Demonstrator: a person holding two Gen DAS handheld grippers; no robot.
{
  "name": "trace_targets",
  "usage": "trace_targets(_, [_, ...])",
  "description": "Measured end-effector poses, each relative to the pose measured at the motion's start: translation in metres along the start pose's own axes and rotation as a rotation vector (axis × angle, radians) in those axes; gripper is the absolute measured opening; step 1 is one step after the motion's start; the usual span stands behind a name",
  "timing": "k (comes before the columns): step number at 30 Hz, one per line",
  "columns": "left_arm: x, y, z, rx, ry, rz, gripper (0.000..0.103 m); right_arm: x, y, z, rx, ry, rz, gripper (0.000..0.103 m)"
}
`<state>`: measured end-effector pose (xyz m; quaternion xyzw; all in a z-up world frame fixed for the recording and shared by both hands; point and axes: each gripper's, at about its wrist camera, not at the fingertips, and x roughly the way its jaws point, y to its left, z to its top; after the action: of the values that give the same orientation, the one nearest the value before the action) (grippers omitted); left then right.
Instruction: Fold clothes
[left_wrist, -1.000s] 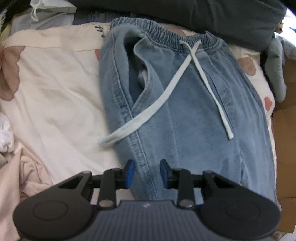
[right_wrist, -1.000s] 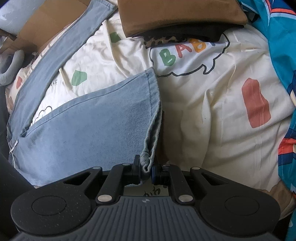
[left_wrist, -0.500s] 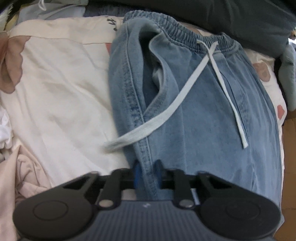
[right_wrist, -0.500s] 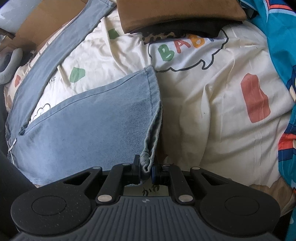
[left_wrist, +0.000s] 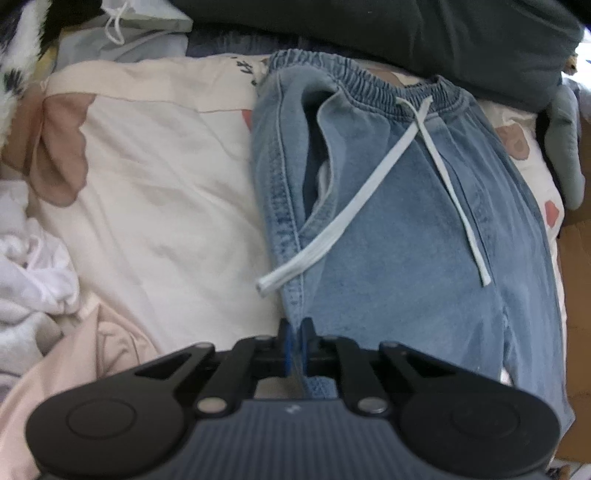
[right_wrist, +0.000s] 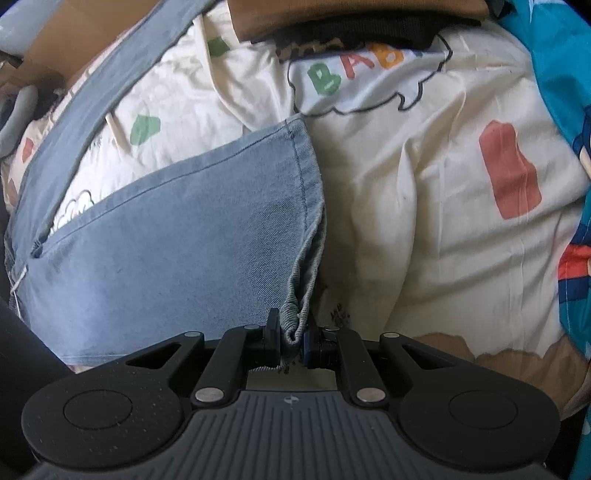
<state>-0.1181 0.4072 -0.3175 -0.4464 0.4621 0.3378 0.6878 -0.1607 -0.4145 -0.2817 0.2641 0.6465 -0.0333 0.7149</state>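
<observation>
Both cameras ride low on their grippers, tipped steeply down at the light blue denim drawstring trousers (left_wrist: 406, 229) spread on the cream printed bed cover (left_wrist: 155, 177). The left wrist view sits close over the trousers' side seam and looks along the cloth towards the elastic waistband, the left gripper (left_wrist: 294, 341) filling its bottom edge. The right wrist view hangs just as close over a leg hem of the trousers (right_wrist: 184, 236), facing across the cover, the right gripper (right_wrist: 291, 338) at its foot. Both views share the trousers and the cover.
</observation>
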Motion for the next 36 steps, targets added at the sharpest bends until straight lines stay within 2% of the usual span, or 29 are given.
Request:
trace_targets(10, [0.031, -0.007, -0.001, 0.047, 0.027, 0.109, 0.008, 0.024, -0.007, -0.015, 0.022, 0.022, -0.049, 0.009])
trace_targets(14, [0.033, -0.013, 0.002, 0.084, 0.052, 0.162, 0.024, 0.041, -0.012, -0.021, 0.048, 0.042, -0.069, 0.009])
trace_targets(18, [0.018, -0.023, 0.005, 0.204, 0.116, 0.178, 0.028, 0.052, -0.019, -0.023, 0.072, 0.061, -0.102, 0.012])
trace_targets(21, [0.002, -0.028, 0.006, 0.277, 0.166, 0.167, 0.026, 0.058, -0.024, -0.024, 0.082, 0.072, -0.130, 0.021])
trace_targets(25, [-0.024, -0.032, 0.017, 0.307, 0.123, 0.124, 0.026, 0.058, -0.027, -0.023, 0.078, 0.081, -0.149, 0.031])
trace_targets(27, [-0.026, -0.033, 0.025, 0.306, 0.106, 0.102, 0.033, 0.057, -0.026, -0.022, 0.073, 0.082, -0.148, 0.031])
trace_targets(29, [-0.024, -0.040, 0.038, 0.328, 0.083, 0.103, 0.057, 0.054, -0.025, -0.021, 0.060, 0.074, -0.152, 0.031])
trace_targets(30, [-0.020, -0.042, 0.039, 0.340, 0.075, 0.110, 0.061, 0.052, -0.025, -0.020, 0.054, 0.068, -0.154, 0.033])
trace_targets(36, [0.000, -0.046, 0.035, 0.392, 0.043, 0.135, 0.062, 0.034, -0.032, -0.021, 0.060, 0.003, -0.092, 0.035])
